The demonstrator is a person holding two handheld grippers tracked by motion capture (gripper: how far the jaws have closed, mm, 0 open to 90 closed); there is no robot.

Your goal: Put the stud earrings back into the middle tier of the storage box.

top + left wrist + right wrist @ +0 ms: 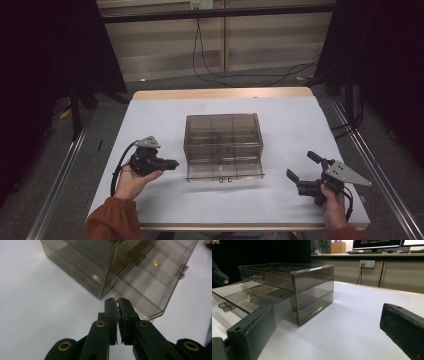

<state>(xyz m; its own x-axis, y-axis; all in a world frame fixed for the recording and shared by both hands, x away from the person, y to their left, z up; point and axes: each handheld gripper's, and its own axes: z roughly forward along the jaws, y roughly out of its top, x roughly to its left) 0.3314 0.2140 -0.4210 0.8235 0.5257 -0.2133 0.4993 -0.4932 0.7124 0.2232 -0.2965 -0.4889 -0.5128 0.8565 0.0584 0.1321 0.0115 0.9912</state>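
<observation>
A smoky clear drawer cabinet [223,132] stands mid-table. Its lowest drawer [224,171] is pulled out toward me, and a small brass piece [156,264] lies inside it. The top drawer [265,277] is closed. My left gripper [174,163] sits left of the open drawer, pointing at it. It is shut on a small brass piece [117,304] that peeks out between the jaw tips. My right gripper [302,165] rests low at the front right, apart from the cabinet. It is open, with nothing between its fingers [402,327].
A white sheet covers the table [280,115], with a wooden edge at the back. Metal rails [372,165] run along both sides. Cables [240,75] lie on the floor behind. Bare sheet lies between the right gripper and the cabinet.
</observation>
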